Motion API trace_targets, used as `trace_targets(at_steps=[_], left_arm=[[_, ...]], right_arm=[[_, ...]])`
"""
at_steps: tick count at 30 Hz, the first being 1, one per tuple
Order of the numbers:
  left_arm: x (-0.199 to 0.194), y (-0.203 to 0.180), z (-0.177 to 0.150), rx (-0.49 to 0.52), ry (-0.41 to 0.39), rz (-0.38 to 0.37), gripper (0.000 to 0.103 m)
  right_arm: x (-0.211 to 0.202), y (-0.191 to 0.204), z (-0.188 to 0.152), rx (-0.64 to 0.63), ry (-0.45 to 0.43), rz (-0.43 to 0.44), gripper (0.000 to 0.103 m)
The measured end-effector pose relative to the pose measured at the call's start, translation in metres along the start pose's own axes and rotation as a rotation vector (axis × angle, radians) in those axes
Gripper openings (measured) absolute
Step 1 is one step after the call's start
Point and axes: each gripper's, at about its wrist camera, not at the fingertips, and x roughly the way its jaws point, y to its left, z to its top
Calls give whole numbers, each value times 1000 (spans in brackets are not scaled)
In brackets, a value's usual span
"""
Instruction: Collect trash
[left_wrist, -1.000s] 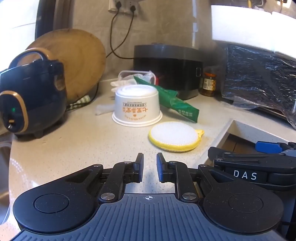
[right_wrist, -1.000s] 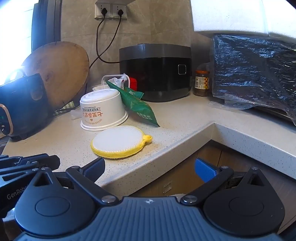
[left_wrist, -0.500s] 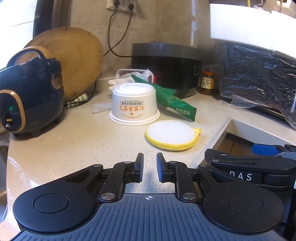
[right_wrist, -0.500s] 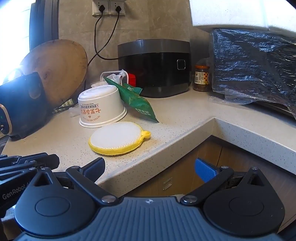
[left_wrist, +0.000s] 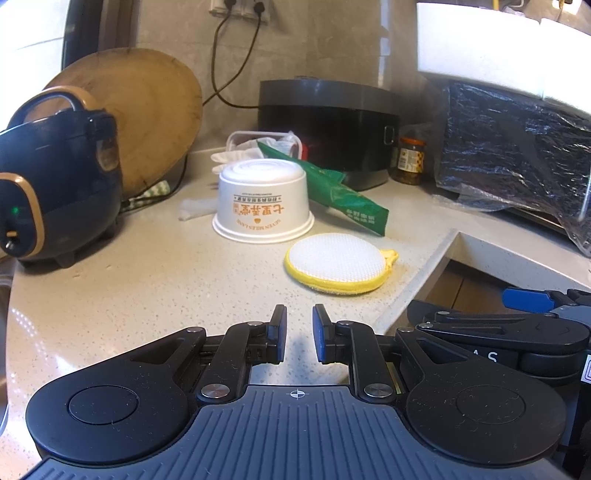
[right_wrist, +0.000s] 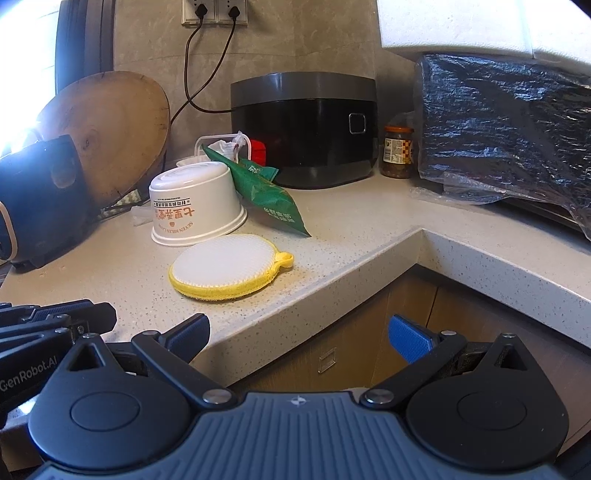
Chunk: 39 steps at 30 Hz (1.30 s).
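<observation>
1. The left gripper (left_wrist: 299, 332) hangs low over the speckled counter (left_wrist: 147, 280), its jaws drawn near together with a narrow gap and nothing between them
2. The right gripper (right_wrist: 299, 336) sits off the counter's front edge, jaws spread wide and empty
3. An upturned white paper bowl (right_wrist: 195, 206) stands mid-counter; a green wrapper (right_wrist: 269, 195) leans against its far side
4. A round yellow-rimmed scrubbing pad (right_wrist: 225, 266) lies flat just in front of the bowl, near the edge
5. Behind them sits a clear tub (left_wrist: 266, 142) of what may be crumpled plastic, hard to tell
6. A dark blue cooker (left_wrist: 55, 184) stands at left, a black cooker (right_wrist: 306, 125) at the back wall
</observation>
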Motion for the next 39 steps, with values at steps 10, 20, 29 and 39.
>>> trace_targets(at_steps=[10, 20, 29, 39], left_arm=[[-1, -4, -3, 5, 9, -13, 19], [3, -4, -3, 1, 27, -11, 19], [4, -3, -3, -1, 31, -11, 19], [3, -5, -3, 0, 32, -11, 19]], right_arm=[[0, -2, -1, 6, 0, 3, 103], [-1, -6, -5, 14, 3, 2, 103], [-1, -8, -5, 18, 6, 4, 103], [-2, -9, -7, 21, 8, 4, 103]])
